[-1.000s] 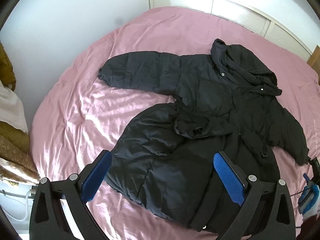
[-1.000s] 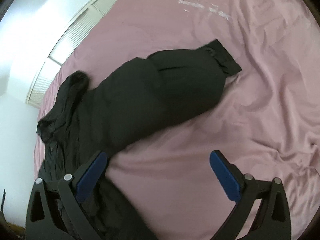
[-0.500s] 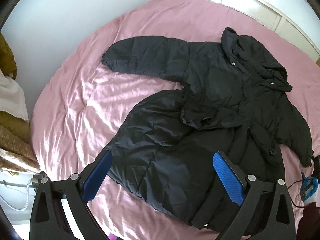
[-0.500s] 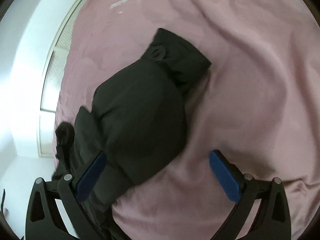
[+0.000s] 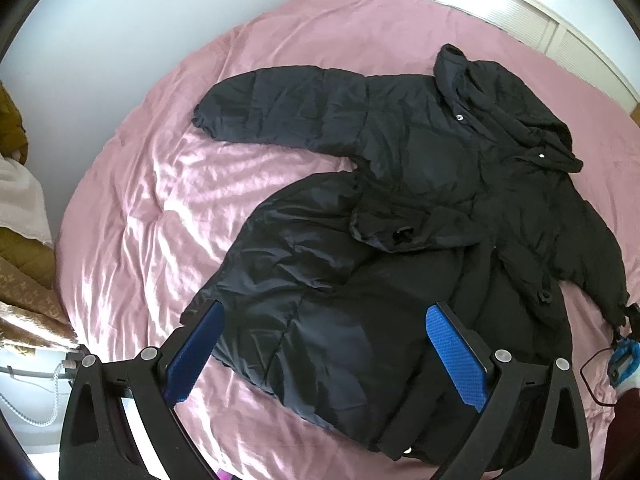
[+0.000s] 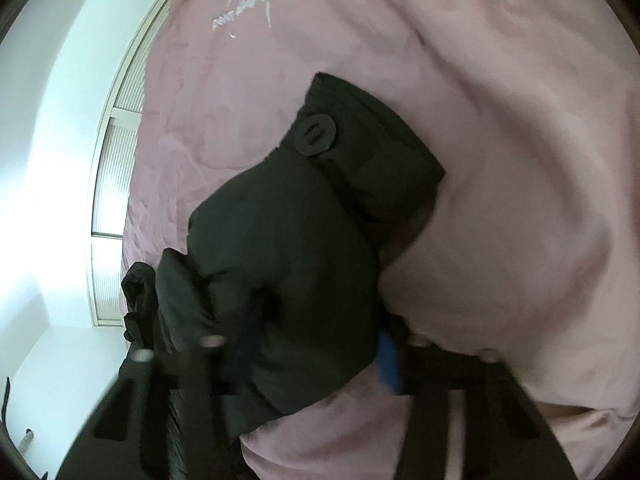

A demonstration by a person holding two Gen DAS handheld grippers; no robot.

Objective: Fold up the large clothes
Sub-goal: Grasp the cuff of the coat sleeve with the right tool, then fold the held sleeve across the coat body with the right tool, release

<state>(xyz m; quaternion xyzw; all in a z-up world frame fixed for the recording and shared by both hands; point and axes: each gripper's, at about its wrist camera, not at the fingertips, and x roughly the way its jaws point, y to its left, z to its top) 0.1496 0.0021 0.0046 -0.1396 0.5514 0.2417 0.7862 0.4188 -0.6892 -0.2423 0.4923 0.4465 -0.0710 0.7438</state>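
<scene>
A black hooded puffer coat (image 5: 400,208) lies spread on the pink bed (image 5: 160,200), hood at the far right, one sleeve (image 5: 280,108) stretched out to the left. My left gripper (image 5: 320,352) is open and empty, held above the coat's lower hem. In the right wrist view the coat's other sleeve (image 6: 304,240), with a round button (image 6: 316,134) on its cuff, fills the middle. My right gripper (image 6: 316,356) is blurred and low over this sleeve, its jaws on either side of the padded fabric; I cannot tell if they grip it.
A white slatted headboard (image 5: 520,20) runs behind the bed. Brown and white bedding (image 5: 20,208) is piled at the left edge. A pale wall (image 6: 48,140) and window frame stand left of the bed in the right wrist view.
My right gripper has dropped down onto the sleeve, and its jaws have come closer together around it. My left gripper has stayed open above the hem, shifting slightly.
</scene>
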